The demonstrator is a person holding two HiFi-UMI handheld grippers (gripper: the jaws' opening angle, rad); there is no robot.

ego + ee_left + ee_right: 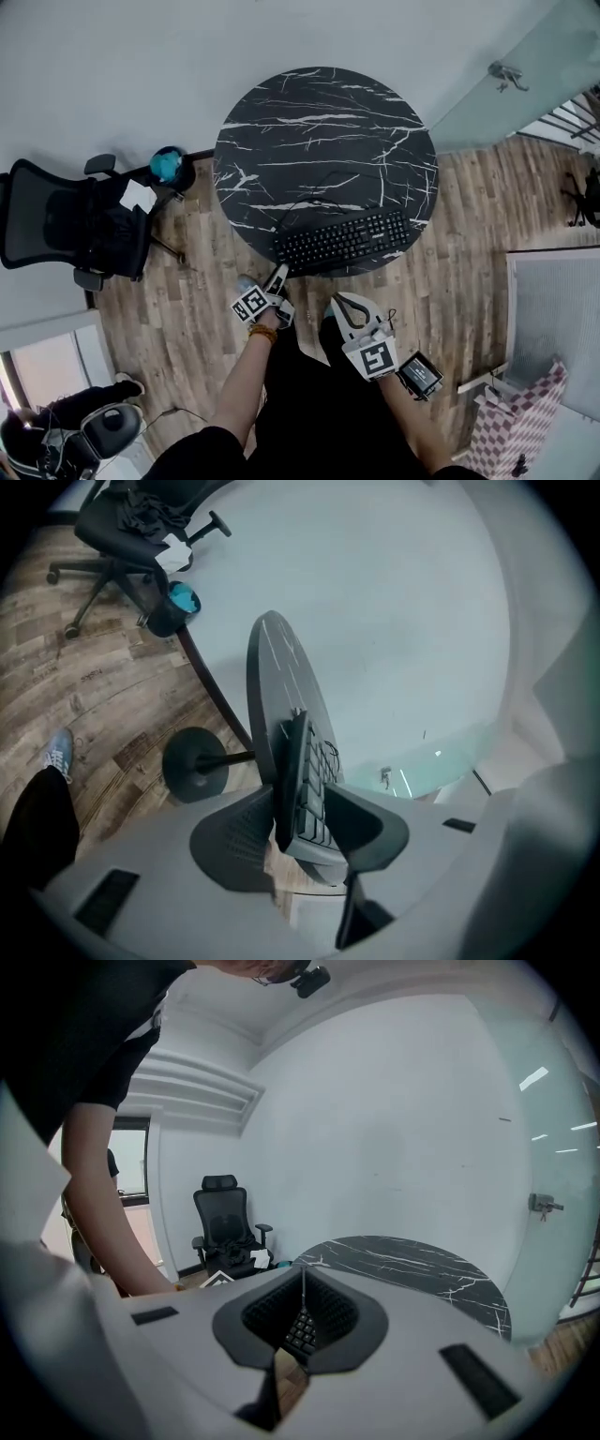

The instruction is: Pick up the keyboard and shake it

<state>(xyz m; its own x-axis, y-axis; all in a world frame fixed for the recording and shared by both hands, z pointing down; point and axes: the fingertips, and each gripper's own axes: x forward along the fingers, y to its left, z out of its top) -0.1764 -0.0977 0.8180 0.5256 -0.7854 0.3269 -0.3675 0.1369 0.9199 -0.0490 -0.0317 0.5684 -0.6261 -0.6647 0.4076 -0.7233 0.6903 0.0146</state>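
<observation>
A black keyboard point(345, 241) lies along the near edge of the round black marble table point(319, 122). My left gripper point(278, 274) is at the keyboard's left end. In the left gripper view, which is rolled sideways, its jaws stand open with that end of the keyboard point(307, 785) between the pads point(367, 832); I see no firm press on it. My right gripper point(341, 304) hangs short of the table edge, below the keyboard's middle. Its jaws point(302, 1288) are shut and empty, with a few keys point(300, 1331) showing beyond them.
A black office chair point(75, 225) with papers on it stands left of the table, a teal-topped bin point(167, 165) beside it. The table's pedestal base point(192, 761) rests on the wood floor. A glass wall point(525, 66) runs at the right.
</observation>
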